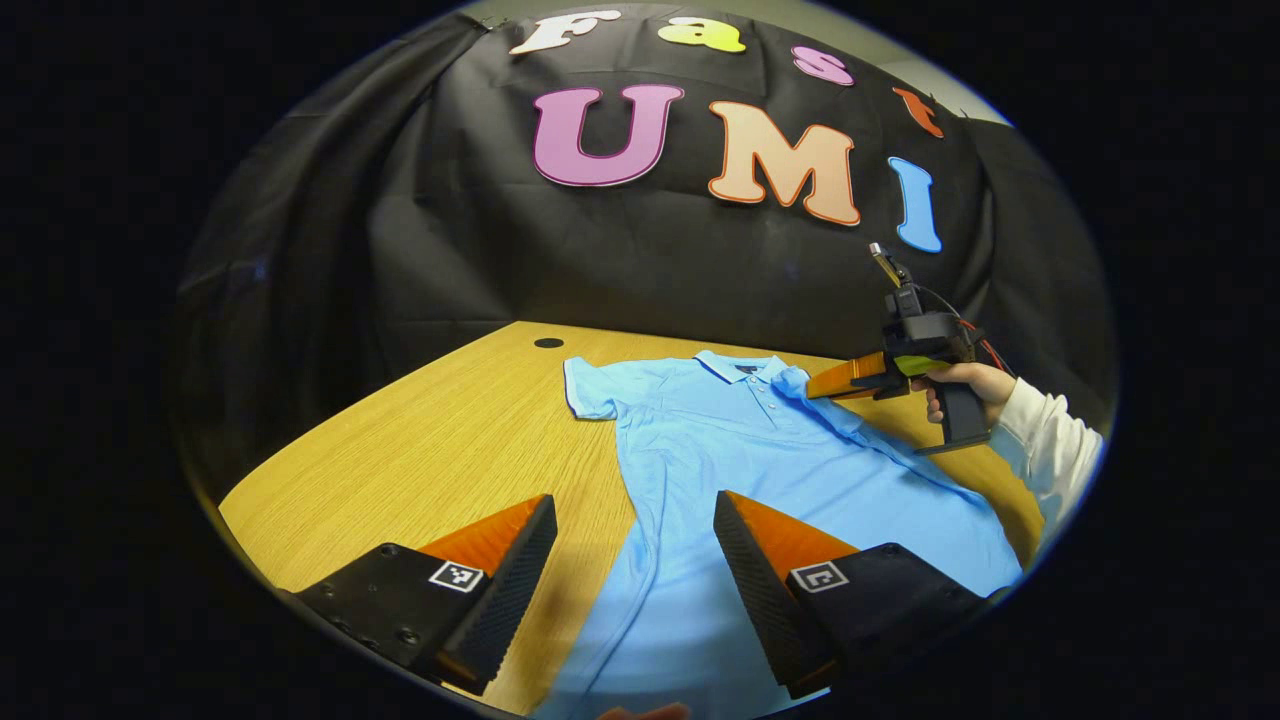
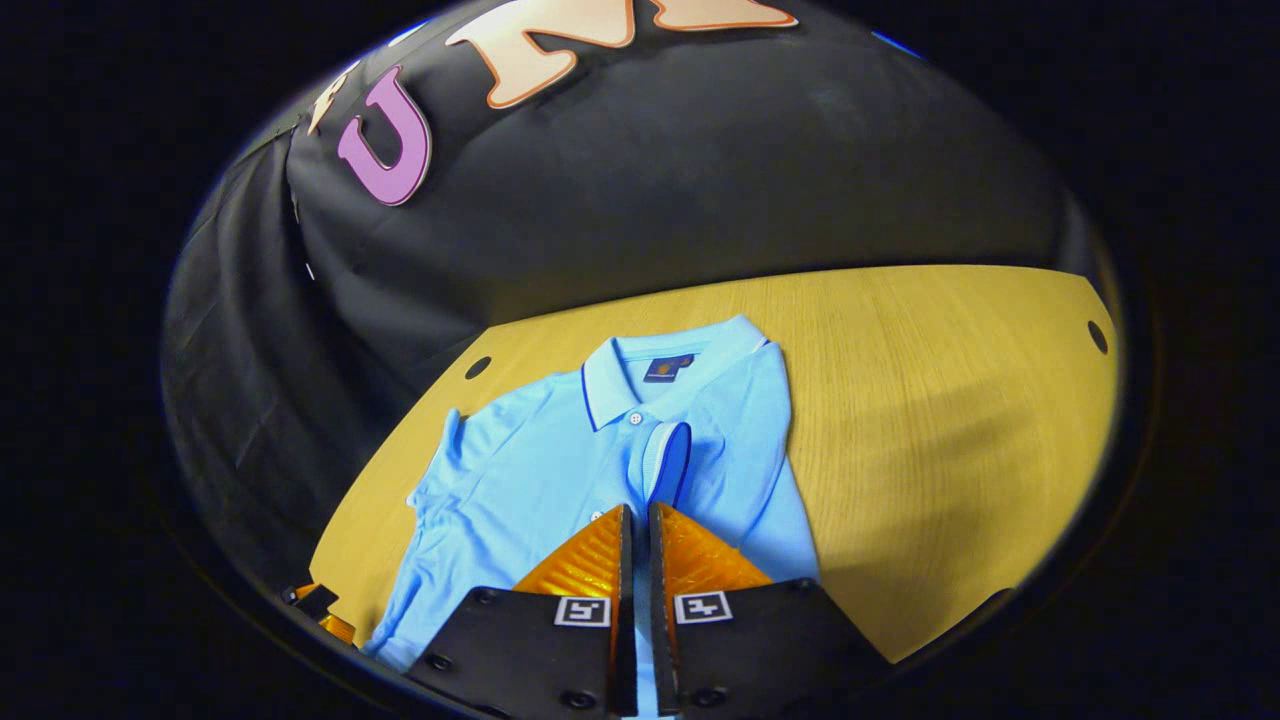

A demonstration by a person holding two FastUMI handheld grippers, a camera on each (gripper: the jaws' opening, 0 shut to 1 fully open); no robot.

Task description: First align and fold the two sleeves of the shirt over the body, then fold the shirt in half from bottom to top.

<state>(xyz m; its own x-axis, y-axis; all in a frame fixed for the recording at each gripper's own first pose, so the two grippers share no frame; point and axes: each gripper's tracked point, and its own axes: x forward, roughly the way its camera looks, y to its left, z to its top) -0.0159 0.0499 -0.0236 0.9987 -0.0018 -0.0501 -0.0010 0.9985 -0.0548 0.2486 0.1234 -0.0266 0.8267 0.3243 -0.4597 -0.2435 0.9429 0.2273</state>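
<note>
The light blue polo shirt (image 1: 760, 450) lies face up on the wooden worktop (image 1: 440, 440), its collar (image 2: 640, 375) toward the far edge by the black cloth wall (image 1: 600, 260). One short sleeve (image 1: 590, 390) lies spread flat to the side. The other sleeve (image 2: 668, 462) is lifted and folded over the chest, its dark-trimmed cuff pinched between the closed fingers of the right gripper (image 2: 641, 525). The left gripper (image 1: 635, 525) hangs open above the lower part of the shirt, fingers wide apart, holding nothing

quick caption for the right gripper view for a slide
Right gripper shut on the sleeve of a light blue polo shirt, folding it over the body on a wooden table.
</note>
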